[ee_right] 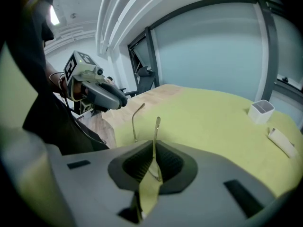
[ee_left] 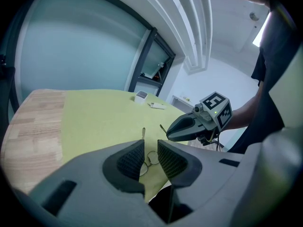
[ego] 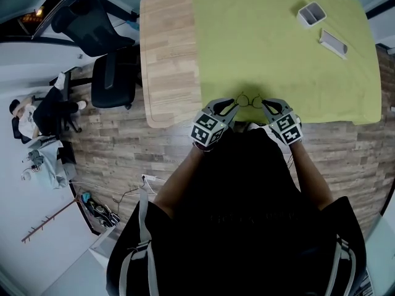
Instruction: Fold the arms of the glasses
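Right gripper (ee_right: 154, 161) is clamping one arm of the glasses (ee_right: 155, 134), which are sitting at the near edge of the green cloth (ego: 278, 54). Left gripper (ee_left: 150, 156) is hovering just beside them, its jaws slightly apart and gripping nothing.

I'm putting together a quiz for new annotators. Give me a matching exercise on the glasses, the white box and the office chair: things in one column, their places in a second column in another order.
Things:
1. glasses
2. white box
3. office chair

Places:
A. on the floor, left of the table in the head view
B. at the near edge of the green cloth, arms unfolded
C. on the far right part of the cloth

Pairs: 1-B; 2-C; 3-A
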Tool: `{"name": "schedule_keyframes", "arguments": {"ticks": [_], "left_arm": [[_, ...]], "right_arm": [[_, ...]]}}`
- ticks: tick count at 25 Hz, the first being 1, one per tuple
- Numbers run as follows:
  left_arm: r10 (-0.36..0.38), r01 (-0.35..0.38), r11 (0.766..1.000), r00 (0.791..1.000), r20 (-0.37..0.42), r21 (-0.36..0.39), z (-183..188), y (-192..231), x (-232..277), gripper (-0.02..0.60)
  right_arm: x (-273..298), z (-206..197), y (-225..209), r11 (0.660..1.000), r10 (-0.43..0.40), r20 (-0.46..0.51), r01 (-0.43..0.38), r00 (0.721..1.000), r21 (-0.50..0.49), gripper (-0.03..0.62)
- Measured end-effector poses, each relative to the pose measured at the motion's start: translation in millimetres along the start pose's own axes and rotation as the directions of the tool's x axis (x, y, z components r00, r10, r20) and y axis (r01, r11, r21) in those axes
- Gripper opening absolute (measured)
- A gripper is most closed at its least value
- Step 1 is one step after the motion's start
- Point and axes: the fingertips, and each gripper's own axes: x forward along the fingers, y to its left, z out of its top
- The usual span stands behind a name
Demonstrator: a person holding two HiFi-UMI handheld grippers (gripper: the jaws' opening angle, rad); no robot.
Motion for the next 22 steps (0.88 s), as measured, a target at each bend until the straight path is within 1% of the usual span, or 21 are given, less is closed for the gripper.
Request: {"name": "schedule_keyframes", "arguments": {"ticks": [5,10,16,19,22], "left_arm": [[-0.008,0.009,1.0,1.0,-0.01,0.005,0,-2,-3,0.074],[-0.021,0.021,1.0,1.0,-0.012,-0.017,-2,-3,-6,0.074],[-0.04,0.041,0.999,0.998,0.044,-0.023,2,-8,-15,0.073],[-0.039,0.04,0.999,0.998,0.058,-0.018,3,-9,-19,0.071],[-0.025,0.026,1.0,0.997,0.072,-0.011,5,-8,-25,0.045]], "right_arm": [[8,3,6,0.999,0.028,-0.011,-0.029,1.0,-0.03,0.034],[16,3,14,0.998,0.057,-0.02,-0.057,0.998,-0.039,0.035],[25,3,23,0.996,0.07,-0.029,-0.072,0.997,-0.045,0.034],[31,1,25,0.995,0.081,-0.037,-0.083,0.996,-0.049,0.035],[37,0,28,0.994,0.092,-0.042,-0.094,0.995,-0.05,0.035]]}}
